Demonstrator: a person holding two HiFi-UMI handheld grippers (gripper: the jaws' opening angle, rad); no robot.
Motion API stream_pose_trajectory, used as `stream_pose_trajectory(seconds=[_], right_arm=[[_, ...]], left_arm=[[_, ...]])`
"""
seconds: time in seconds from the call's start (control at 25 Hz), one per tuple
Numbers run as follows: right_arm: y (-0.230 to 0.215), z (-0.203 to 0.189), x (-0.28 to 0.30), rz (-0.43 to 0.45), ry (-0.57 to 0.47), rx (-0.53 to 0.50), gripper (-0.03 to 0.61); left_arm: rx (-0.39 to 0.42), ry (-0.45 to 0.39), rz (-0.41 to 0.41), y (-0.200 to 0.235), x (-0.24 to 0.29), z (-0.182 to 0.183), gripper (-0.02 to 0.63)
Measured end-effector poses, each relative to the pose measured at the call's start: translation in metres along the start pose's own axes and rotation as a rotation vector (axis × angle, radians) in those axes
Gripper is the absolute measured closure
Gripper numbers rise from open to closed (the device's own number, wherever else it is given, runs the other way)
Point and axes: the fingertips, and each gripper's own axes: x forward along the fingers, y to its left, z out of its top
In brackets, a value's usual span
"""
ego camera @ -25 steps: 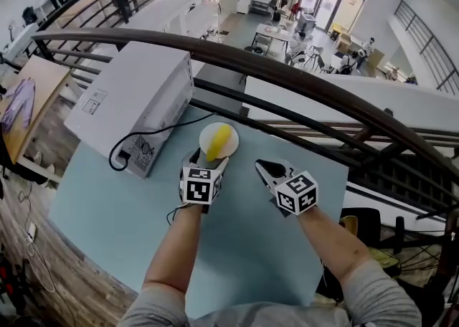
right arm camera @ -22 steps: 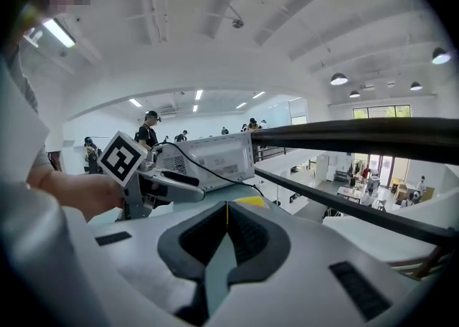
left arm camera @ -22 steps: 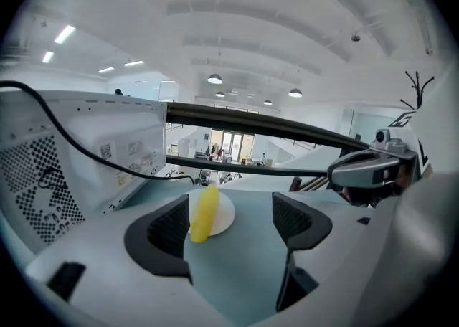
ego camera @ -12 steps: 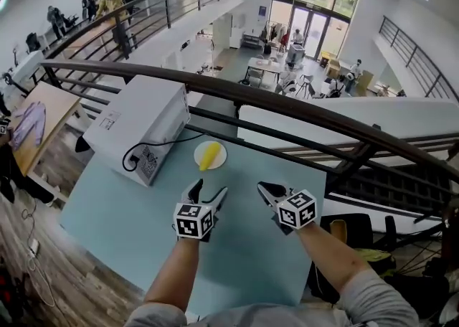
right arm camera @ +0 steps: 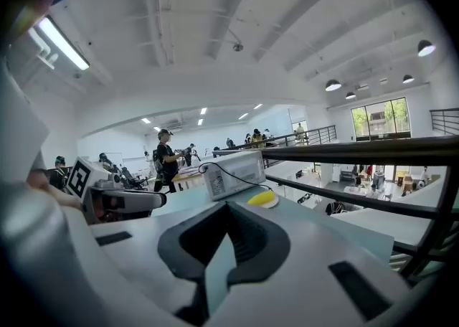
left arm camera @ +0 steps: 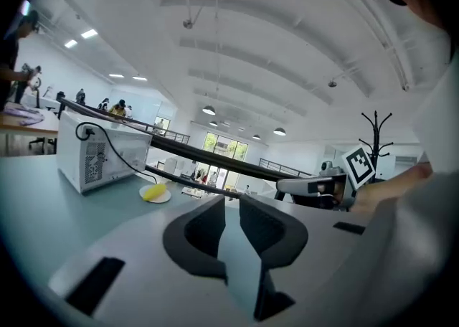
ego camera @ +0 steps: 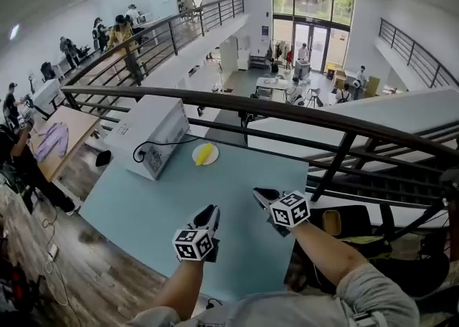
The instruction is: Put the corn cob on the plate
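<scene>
The yellow corn cob (ego camera: 204,153) lies on the small white plate (ego camera: 213,159) at the far side of the pale blue table (ego camera: 143,196), beside the white box. The left gripper view shows the corn cob (left arm camera: 153,191) far ahead on its plate (left arm camera: 162,198). It also shows in the right gripper view, the cob (right arm camera: 262,197) resting on the plate (right arm camera: 270,204). My left gripper (ego camera: 211,213) hovers near the table's front, well back from the plate. Its jaws are closing to a narrow gap with nothing between them. My right gripper (ego camera: 261,194) is beside it, shut and empty.
A white box-shaped appliance (ego camera: 150,132) with a black cable stands left of the plate. A dark railing (ego camera: 301,114) runs behind the table's far edge, with a drop to a lower floor beyond. A chair (ego camera: 337,221) sits off the table's right edge.
Both grippers have drawn back from the plate toward me. The left jaws, wide apart before, have narrowed. The corn cob stays on the plate.
</scene>
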Motion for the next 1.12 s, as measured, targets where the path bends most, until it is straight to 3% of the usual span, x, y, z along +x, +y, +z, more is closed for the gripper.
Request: stream_pose_trajectory(seconds=[0.08,0.28,0.64,0.76,1.12], right_arm=[[0.014,-0.008,-0.024,0.032,0.022,-0.022,0.561],[0.036,-0.014,-0.083,0.084,0.035,-0.041,0.561],[0.063,0.016,-0.140,0.157,-0.033,0.003,0.561],[0.079,0.012,-0.149,0.189,-0.024,-0.047,0.561],[0.092,0.017,-0.174,0.206,-0.044,-0.061,0.561]], left_arm=[[-0.032,-0.020,0.023,-0.024,-0.021,-0.004,0.551],[-0.009,-0.044,0.102,-0.076,-0.080,-0.005,0.578],[0.002,-0.118,0.170,-0.154,-0.156,-0.001,0.588],[0.014,-0.126,0.184,-0.169,-0.172,-0.001,0.588],[0.051,-0.158,0.199,-0.177,-0.198,0.016,0.588]])
